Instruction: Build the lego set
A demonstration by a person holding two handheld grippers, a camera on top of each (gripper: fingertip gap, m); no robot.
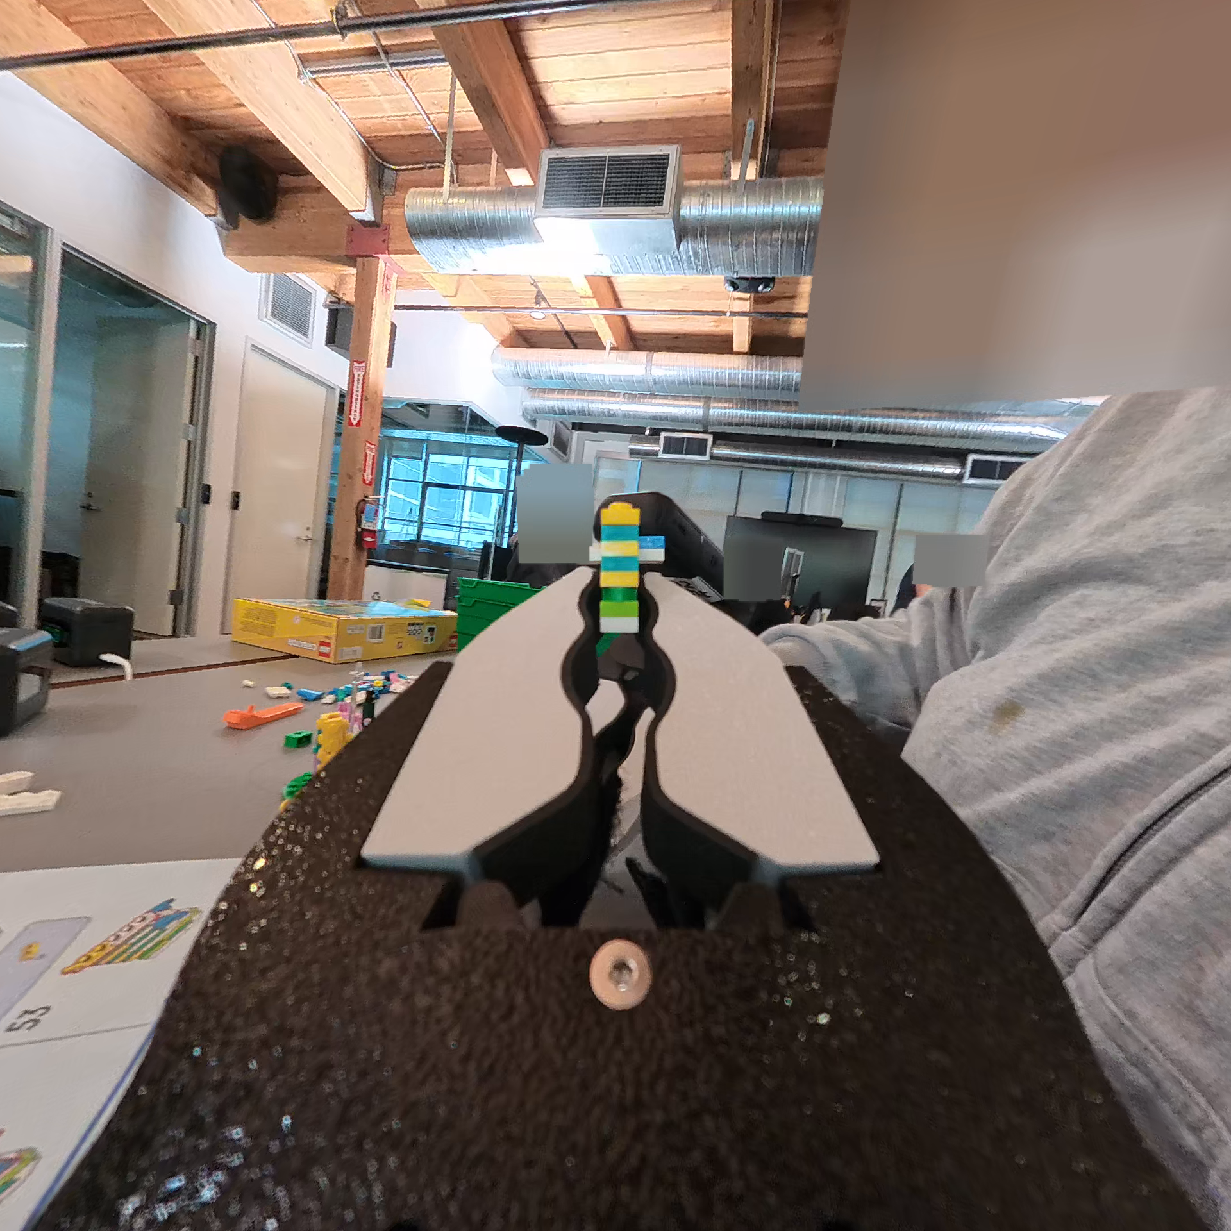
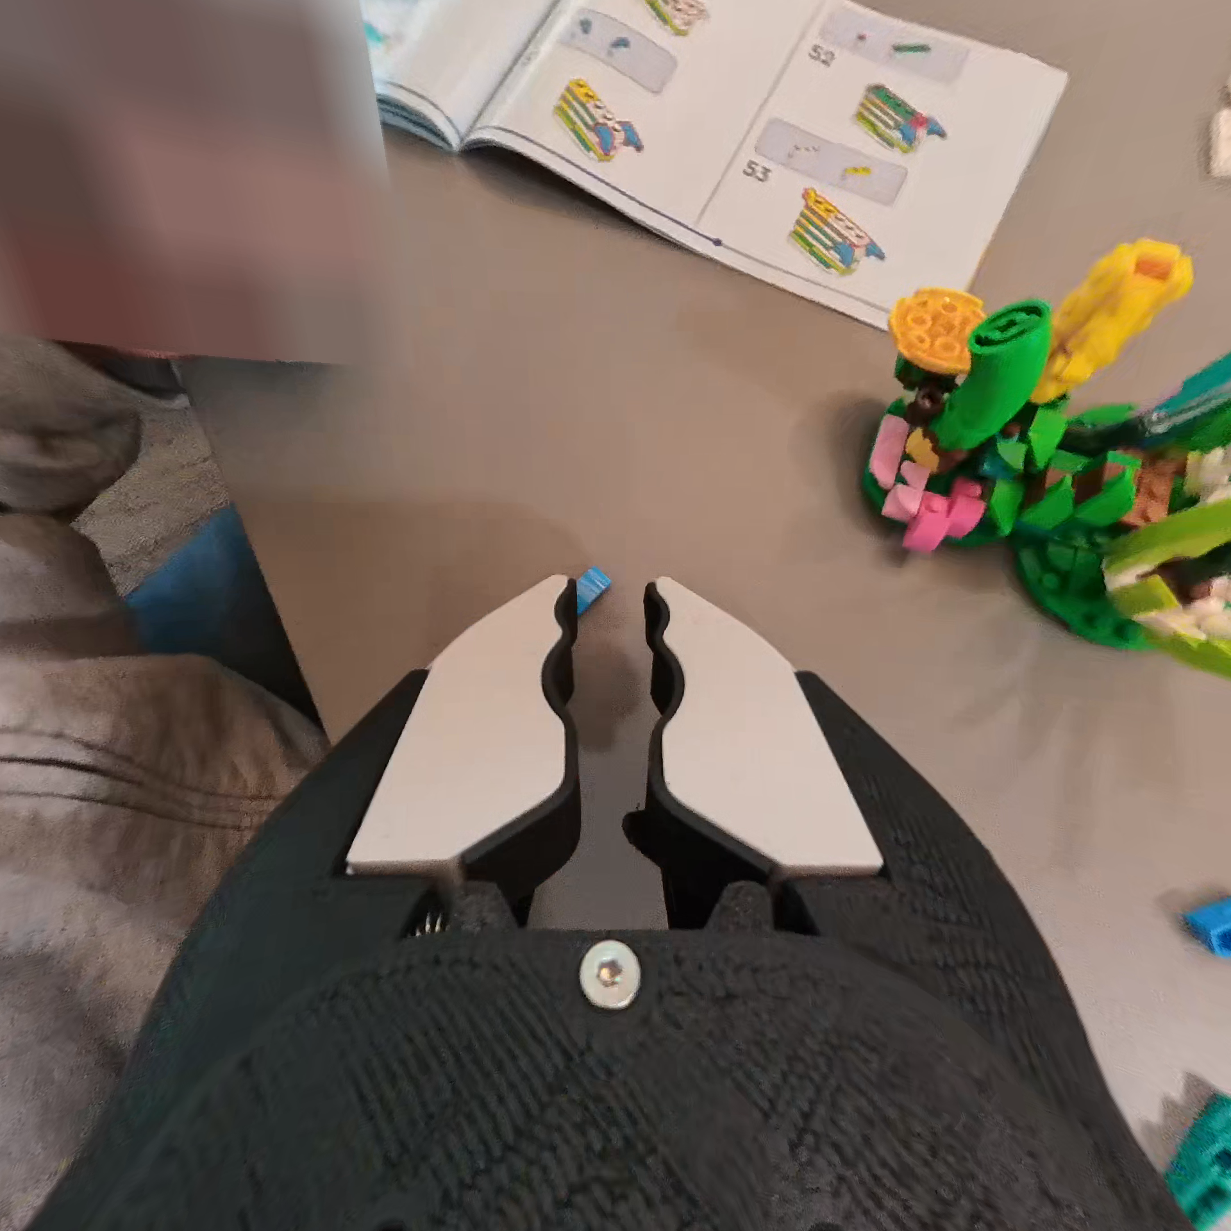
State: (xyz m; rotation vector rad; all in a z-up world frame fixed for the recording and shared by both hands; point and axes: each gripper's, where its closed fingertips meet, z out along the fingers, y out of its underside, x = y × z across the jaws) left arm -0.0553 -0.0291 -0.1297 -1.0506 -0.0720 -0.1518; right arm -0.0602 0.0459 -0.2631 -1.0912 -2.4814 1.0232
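Holding striped brick stack in your left gripper: fingers closed on its lower green and white layers, stack upright, well above grey table. Judgement: light, stiff, slippery plastic; side plates at 3 o'clock can snap off, so grip low on flat sides.

Your right gripper open, nothing held, just above table; small blue brick beside tip of left finger at 11 o'clock. Flower model at 2 o'clock, instruction booklet at 12 o'clock.

Banded yellow, teal, green, lime and white — the brick stack. Plain blue, the small brick; grey, the table; green, pink and yellow — the plant model.
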